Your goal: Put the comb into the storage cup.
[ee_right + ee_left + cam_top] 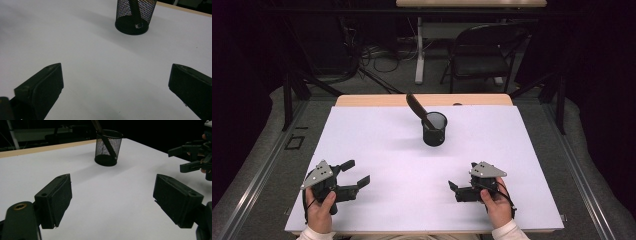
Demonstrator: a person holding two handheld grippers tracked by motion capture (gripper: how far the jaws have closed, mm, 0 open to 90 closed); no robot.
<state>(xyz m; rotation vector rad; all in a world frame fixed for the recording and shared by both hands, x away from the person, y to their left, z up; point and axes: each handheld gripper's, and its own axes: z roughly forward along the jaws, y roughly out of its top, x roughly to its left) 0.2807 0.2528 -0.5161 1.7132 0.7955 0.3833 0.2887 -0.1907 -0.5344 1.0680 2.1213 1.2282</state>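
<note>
1. Cup point(434, 129) stands near the tabletop's far edge, middle; a dark stick point(417, 107) inside leans far-left.
2. Left gripper point(354, 173) and right gripper point(460, 186) sit spread wide near the front edge; the right one looks a bit closer.

the left gripper point(112, 200) has its two black jaws spread wide apart, with bare white table point(107, 202) between them. straight ahead of the gap, well beyond the jaw tips, stands a black mesh cup point(109, 148) with a dark stick point(103, 137) leaning inside it. off past the right-hand jaw, the other gripper point(192, 161) shows, its jaws parted.
</note>
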